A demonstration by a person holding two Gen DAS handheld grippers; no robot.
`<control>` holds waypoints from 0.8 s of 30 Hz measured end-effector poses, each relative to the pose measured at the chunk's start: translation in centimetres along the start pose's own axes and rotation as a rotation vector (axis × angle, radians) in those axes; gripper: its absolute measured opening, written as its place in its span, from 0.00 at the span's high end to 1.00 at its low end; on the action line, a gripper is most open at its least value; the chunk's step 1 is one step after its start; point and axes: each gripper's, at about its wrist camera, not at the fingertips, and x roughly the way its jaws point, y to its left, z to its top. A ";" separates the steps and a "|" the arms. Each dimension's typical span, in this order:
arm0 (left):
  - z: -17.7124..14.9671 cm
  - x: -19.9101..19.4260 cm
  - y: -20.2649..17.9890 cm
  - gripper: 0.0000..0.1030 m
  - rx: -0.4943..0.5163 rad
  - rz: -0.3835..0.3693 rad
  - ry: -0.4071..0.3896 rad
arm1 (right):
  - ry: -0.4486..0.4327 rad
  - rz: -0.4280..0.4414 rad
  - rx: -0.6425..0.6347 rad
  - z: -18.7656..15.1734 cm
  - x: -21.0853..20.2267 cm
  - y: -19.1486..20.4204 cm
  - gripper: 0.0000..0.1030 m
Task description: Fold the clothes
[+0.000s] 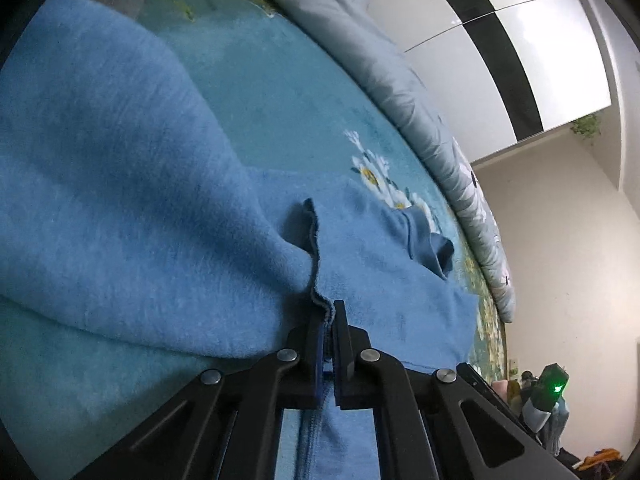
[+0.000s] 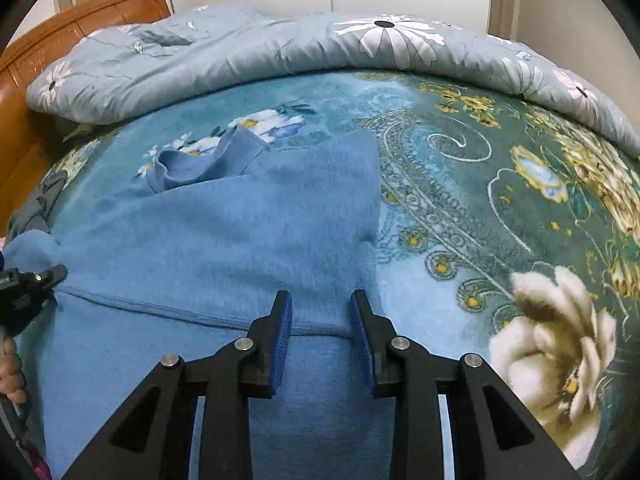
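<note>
Fingers of the left gripper are seen pressed together on a hemmed edge of the blue fleece garment, a ridge of the cloth being pinched between the blue pads. Fingers of the right gripper are held apart, with nothing clamped between them; a stitched seam of the same garment is seen running under and between the tips, though whether the tips touch the cloth cannot be told. No brand, label or readable writing is shown on the garment or the grippers.

The garment is spread on a teal floral blanket, its body bunched in soft folds and a ribbed cuff or collar turned up at the far side. In the right wrist view the left gripper is seen at the left edge, at the garment's side, with fingers of the person's hand below it. A dark grey cloth is lying beside the garment on the left. A pale blue quilt with daisy prints is heaped along the blanket's far edge, and an orange-brown headboard is seen behind it.
</note>
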 end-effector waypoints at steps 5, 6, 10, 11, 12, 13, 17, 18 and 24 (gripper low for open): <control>0.0 -0.8 -1.0 0.96 0.035 -0.016 -0.006 | -0.029 -0.017 -0.023 0.4 -1.0 0.5 0.70; -0.1 -1.1 -1.3 0.95 0.045 -0.020 -0.009 | -0.055 -0.006 -0.017 0.3 -1.9 0.6 0.70; -0.6 -4.2 -3.1 0.52 0.118 -0.014 -0.080 | -0.122 0.042 0.000 -1.1 -4.5 1.5 0.66; -0.7 -5.3 -3.4 0.50 0.128 -0.007 -0.108 | -0.128 0.047 0.004 -1.9 -4.9 1.8 0.65; -0.8 -6.6 -3.5 0.49 0.134 0.004 -0.142 | -0.127 0.048 0.008 -2.8 -5.0 2.0 0.65; -0.8 -8.3 -3.2 0.48 0.128 0.020 -0.189 | -0.125 0.048 0.013 -3.7 -5.2 2.2 0.65; 0.1 -16.1 -0.2 0.43 0.052 0.103 -0.423 | -0.079 0.076 0.056 -6.9 -5.0 1.9 0.65; 0.3 -18.2 1.1 0.39 0.023 0.126 -0.486 | -0.062 0.089 0.074 -7.4 -4.9 1.5 0.65; 0.5 -23.9 10.4 0.35 -0.209 0.258 -0.523 | -0.067 0.165 0.211 -8.4 -5.5 -0.4 0.64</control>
